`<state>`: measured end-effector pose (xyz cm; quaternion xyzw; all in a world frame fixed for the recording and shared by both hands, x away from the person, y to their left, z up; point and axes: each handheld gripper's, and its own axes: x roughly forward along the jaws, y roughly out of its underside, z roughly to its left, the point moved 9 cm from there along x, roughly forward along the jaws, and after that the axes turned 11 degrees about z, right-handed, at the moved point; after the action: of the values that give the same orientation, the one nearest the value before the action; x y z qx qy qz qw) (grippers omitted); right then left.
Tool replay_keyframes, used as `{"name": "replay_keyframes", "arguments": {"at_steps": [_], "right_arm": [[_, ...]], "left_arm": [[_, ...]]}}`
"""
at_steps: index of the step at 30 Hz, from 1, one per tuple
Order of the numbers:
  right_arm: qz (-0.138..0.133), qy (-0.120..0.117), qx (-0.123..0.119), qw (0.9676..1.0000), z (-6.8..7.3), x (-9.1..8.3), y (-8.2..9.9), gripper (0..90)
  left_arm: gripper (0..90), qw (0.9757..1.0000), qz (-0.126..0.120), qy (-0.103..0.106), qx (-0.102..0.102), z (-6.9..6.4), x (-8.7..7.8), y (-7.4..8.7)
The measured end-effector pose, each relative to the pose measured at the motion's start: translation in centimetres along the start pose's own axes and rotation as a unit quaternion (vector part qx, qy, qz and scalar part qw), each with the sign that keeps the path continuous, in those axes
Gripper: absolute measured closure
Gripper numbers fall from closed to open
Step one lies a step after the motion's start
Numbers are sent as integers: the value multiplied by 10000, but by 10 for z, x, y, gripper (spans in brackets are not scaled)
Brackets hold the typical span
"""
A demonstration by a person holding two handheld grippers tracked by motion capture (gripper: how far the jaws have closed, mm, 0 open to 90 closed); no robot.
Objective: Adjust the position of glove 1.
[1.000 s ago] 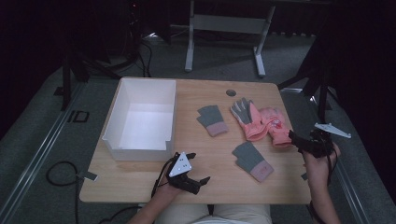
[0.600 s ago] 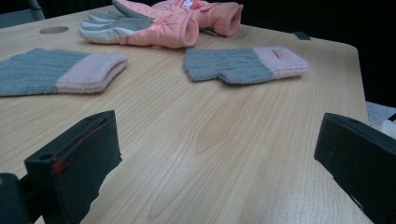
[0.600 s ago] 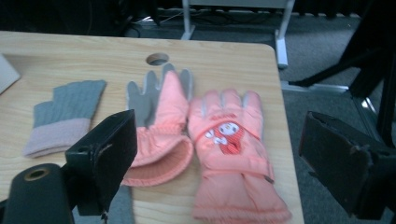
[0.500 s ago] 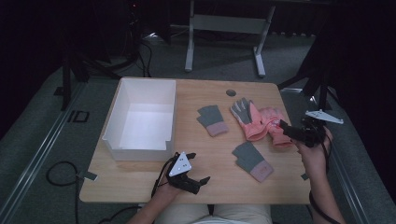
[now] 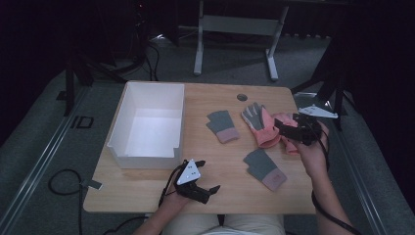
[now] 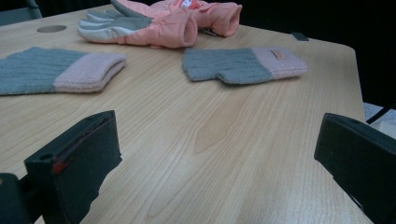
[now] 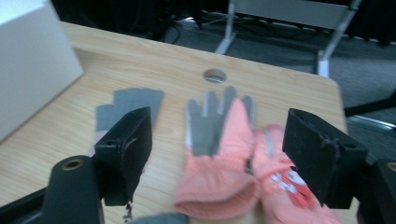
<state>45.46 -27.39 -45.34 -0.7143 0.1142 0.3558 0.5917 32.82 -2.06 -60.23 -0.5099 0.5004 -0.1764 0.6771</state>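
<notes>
At the table's right edge, the right gripper [image 5: 283,128] hovers over the pink gloves [image 5: 266,128], jaws wide and just now closing a little, nothing pinched between them. In the right gripper view the pink pair [image 7: 224,163] lies below the jaws, grey palm up. The left gripper [image 5: 208,188] sits low at the near edge, jaws spread wide and empty. Two grey knit mitts [image 5: 222,126] [image 5: 264,168] lie between, with the white box [image 5: 128,122] off to the left.
</notes>
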Motion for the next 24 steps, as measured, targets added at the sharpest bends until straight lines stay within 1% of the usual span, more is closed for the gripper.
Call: {"name": "replay_keyframes", "arguments": {"at_steps": [5,8,10,11,12,13,15,16,17,18,19,20,21,23,24], "right_arm": [[39,-186,-141,9997,18,11,-7,300],[137,-318,-313,9989,30,20,-9,333],[157,-350,-345,9987,33,22,-10,337],[200,-452,-456,9977,43,30,-12,375],[200,-452,-456,9977,43,30,-12,375],[215,-489,-527,9972,48,35,-13,423],[224,-476,-560,9970,51,38,-13,423],[276,-524,-637,9962,57,45,-13,452],[303,-520,-670,9959,59,48,-12,463],[303,-520,-670,9959,59,48,-12,463],[340,-558,-700,9954,62,51,-12,467],[387,-613,-787,9943,68,58,-11,479],[387,-613,-787,9943,68,58,-11,479],[480,-689,-839,9929,73,65,-10,484],[555,-759,-888,9916,78,73,-9,501]], "left_arm": [[0,10000,0,14,-14,0,0,0],[0,10000,3,20,-18,0,0,0],[0,10000,2,27,-20,0,0,0],[0,10000,3,23,-18,0,0,0],[0,10000,5,21,-18,0,0,0],[0,10000,6,22,-12,0,0,0],[0,10000,6,22,-12,0,0,0],[0,10000,4,25,-10,0,0,0],[0,10000,4,25,-10,0,0,0],[0,10000,7,26,-12,0,0,0],[0,10000,4,27,-11,0,0,0],[0,10000,-1,27,-11,0,0,0],[0,10000,-1,27,-11,0,0,0],[0,10000,13,26,0,0,0,0],[0,10000,8,26,-10,0,0,0]]}}
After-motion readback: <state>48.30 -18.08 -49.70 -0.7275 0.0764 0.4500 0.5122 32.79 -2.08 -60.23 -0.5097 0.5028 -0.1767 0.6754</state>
